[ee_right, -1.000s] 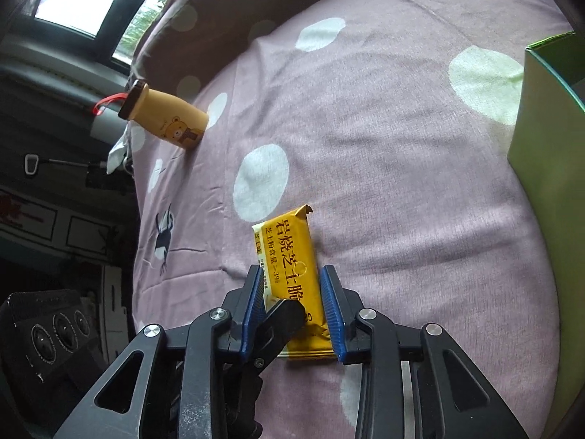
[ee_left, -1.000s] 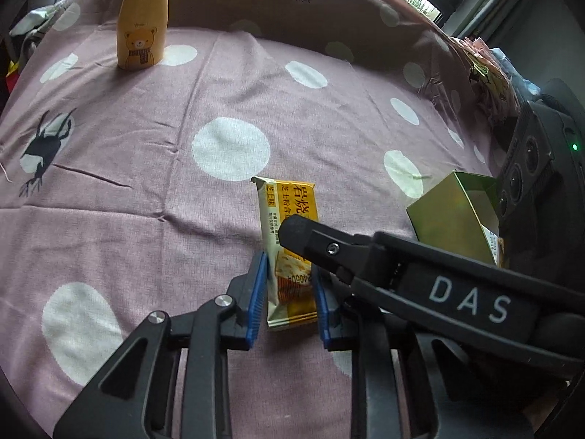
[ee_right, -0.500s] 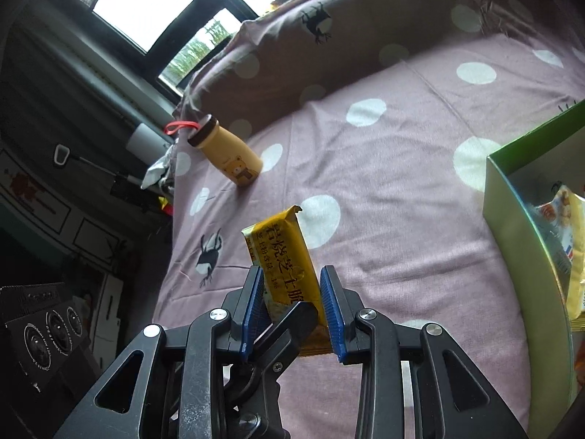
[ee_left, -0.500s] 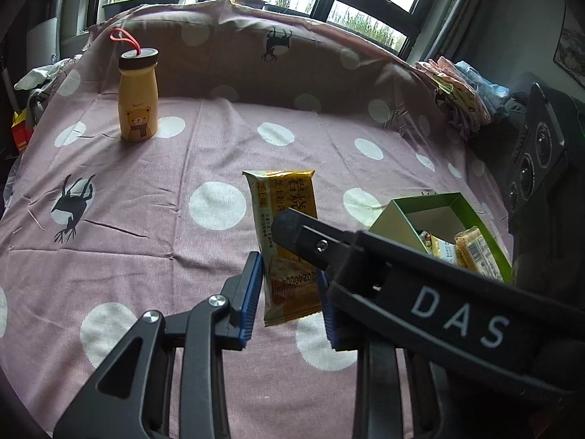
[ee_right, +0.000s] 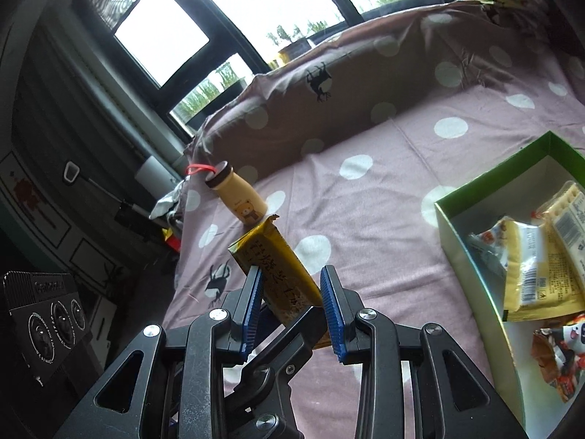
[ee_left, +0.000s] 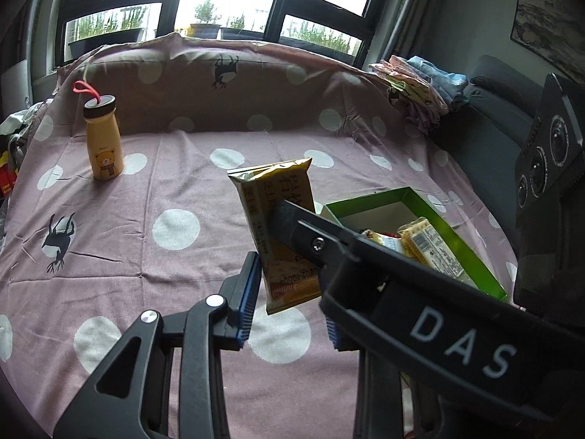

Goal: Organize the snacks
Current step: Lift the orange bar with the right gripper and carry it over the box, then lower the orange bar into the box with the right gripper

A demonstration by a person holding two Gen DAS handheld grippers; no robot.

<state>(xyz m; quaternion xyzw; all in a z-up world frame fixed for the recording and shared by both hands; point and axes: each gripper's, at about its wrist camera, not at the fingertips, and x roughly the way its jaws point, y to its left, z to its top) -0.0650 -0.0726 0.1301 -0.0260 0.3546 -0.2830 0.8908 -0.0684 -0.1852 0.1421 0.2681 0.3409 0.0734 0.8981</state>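
Because the yellow snack packet (ee_right: 281, 274) is a thin foil wrapper around what looks like brittle crackers, it should be light, a little slippery and easy to crush, so a grip low on its flat faces suits it. The right hand-held gripper (ee_right: 292, 305) is clamped on the packet's lower end and holds it in the air above the spotted cloth (ee_left: 175, 197). The left hand-held gripper (ee_left: 289, 301) has the packet between its jaws, which are opening, the visible blue pad apart from the wrapper. Just beyond, on the right, the green box (ee_left: 471, 252) already holds other packets. Farther off stands a bear-print bottle (ee_left: 103, 139).
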